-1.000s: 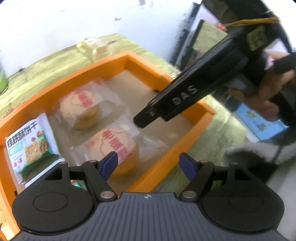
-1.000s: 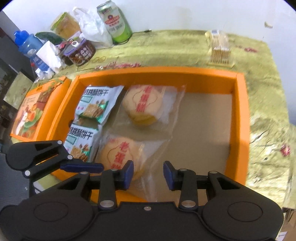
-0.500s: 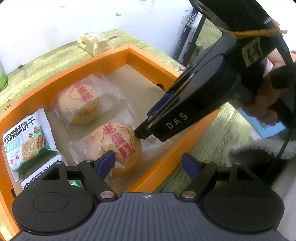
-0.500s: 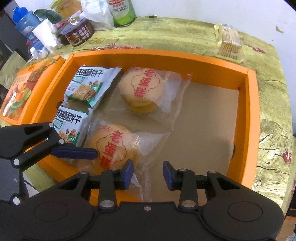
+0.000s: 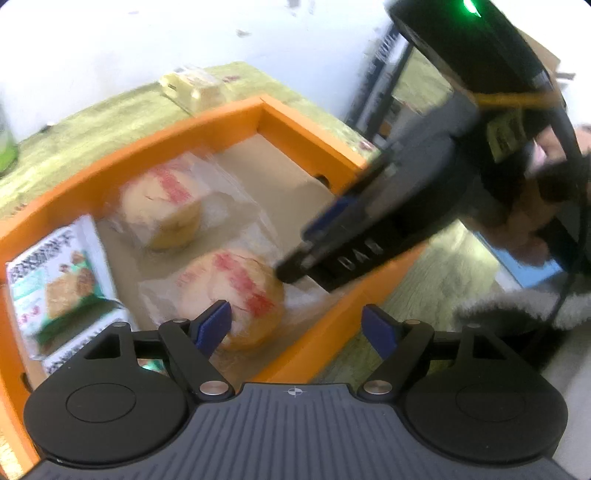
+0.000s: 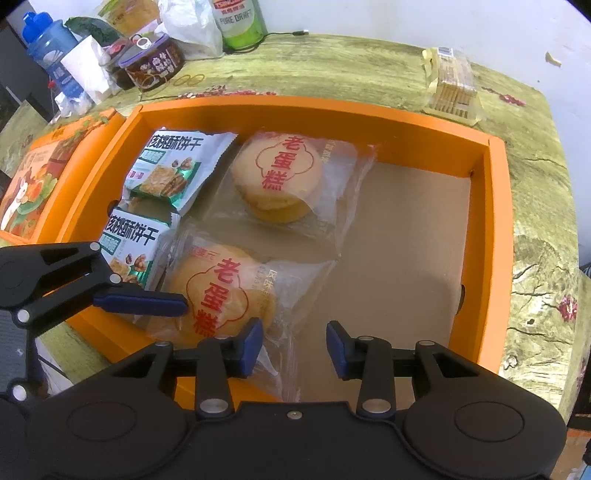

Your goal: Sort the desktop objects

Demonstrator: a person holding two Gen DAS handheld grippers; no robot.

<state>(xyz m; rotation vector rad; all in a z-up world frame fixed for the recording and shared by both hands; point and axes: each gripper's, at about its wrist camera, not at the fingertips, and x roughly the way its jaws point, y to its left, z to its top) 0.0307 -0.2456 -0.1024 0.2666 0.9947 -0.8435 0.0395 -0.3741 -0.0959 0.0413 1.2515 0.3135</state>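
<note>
At the far left of the right wrist view I see a blue bottle (image 6: 51,51) and a lidded jar (image 6: 153,64) standing on the table (image 6: 535,229), with a green can (image 6: 240,20) behind them. Next is a flat orange lid (image 6: 33,177) lying just beside the orange tray (image 6: 496,236).

My left gripper (image 6: 142,301) enters from the left over the tray's near wall. One blue finger shows here; it lies against the near cake packet (image 6: 221,291). In the left wrist view its fingers (image 5: 212,325) stand wide apart, with nothing between them.

Inside the tray, left portion: two biscuit packets (image 6: 173,166), one behind the other, the far one overlapping the near one. To their right lie the near cake packet and, behind it, the far cake packet (image 6: 277,177). Their clear wrappers touch. Both cakes carry red print.

My right gripper (image 6: 295,349) is positioned over the tray's near edge. Its jaws are parted and hold nothing; the left fingertip sits at the near cake packet's wrapper, but I cannot tell whether it touches.

The right portion of the tray shows bare brown floor. Beyond the tray's far right corner, a clear packet of crackers (image 6: 452,86) lies on the table, apart from the tray.

The left wrist view is motion-blurred.
</note>
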